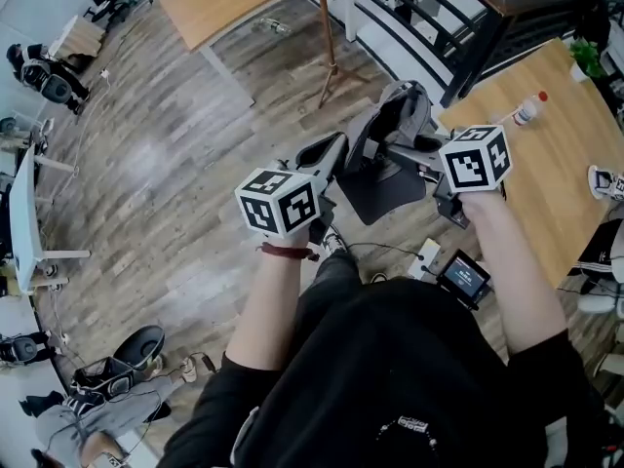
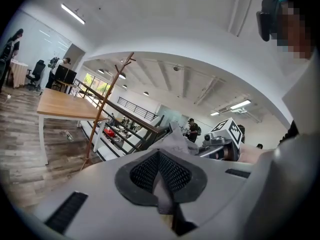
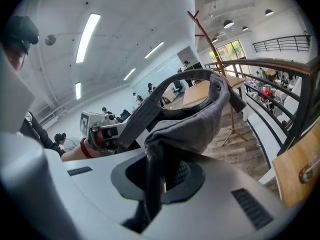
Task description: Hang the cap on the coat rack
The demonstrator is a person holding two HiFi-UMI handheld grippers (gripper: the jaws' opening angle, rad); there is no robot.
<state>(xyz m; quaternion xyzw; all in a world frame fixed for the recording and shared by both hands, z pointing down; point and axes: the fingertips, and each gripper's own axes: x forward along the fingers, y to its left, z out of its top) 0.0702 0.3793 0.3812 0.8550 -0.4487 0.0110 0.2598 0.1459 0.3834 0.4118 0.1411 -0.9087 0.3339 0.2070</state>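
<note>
Fingers [image 2: 142, 173] of the left gripper [image 2: 161, 160] are pressed together on a thin edge of the grey fabric baseball cap [image 1: 395, 115]. The cap hangs in the air between the two grippers, in front of the person's chest and above the wooden plank floor [image 1: 166, 164]. On its right side, the right gripper [image 3: 159, 176] has its fingers [image 3: 186, 173] clamped on a thick fold of the same cap, whose crown and strap arch up over them. The cap's long axis therefore runs left to right, from one gripper to the other.

The tall wooden coat rack [image 1: 323, 18] stands upright on the floor at the far side, beyond the cap and well apart from it. It stands between the light wooden counter [image 1: 224, 3] at far left and the dark railing [image 1: 468, 42] to the right. Its base lines up more with the left gripper, so I judge that hand slightly nearer. The branching pegs sit high, above the cap, so the coming move probably means carrying the cap away from the person and upward.
</note>
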